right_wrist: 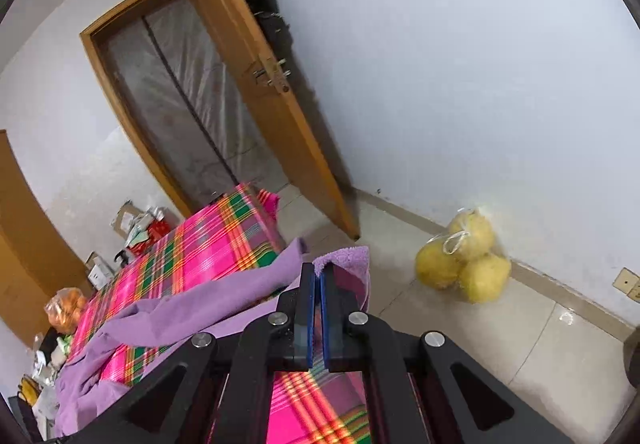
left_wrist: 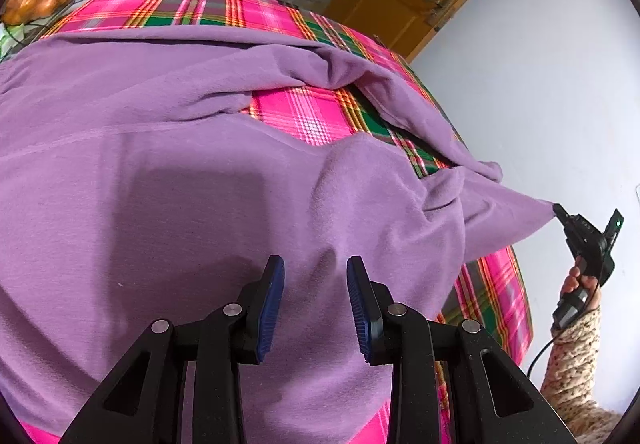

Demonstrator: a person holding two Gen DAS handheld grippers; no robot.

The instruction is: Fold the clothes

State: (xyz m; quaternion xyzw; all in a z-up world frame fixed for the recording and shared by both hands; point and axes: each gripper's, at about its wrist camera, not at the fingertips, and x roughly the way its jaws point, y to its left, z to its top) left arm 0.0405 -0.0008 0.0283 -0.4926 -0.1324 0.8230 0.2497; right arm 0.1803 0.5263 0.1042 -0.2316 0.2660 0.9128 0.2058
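Clearly the step in hand is drawing out one end of the purple garment (left_wrist: 168, 147), which lies spread over the tabletop under a pink plaid cloth (left_wrist: 312, 115); the right gripper (right_wrist: 319, 272) has its jaws clenched on a cuff-like end of the fabric, held out past the tabletop's right edge so that the cloth runs taut to a point; the left gripper (left_wrist: 316, 276) hovers over the garment's body with its jaws released, nothing between them. To do this well, I judge the right side should keep an even tension (not a tug) and carry the end back over the body along a straight line; the left could pin the body so that it does not slide. A rumpled ridge sits where the sleeve meets the body and wants smoothing first. Open room lies to the right, over bare floor; a bag of yellow fruit (right_wrist: 464, 264) stands by the wall, and an open door (right_wrist: 256, 91) further off.
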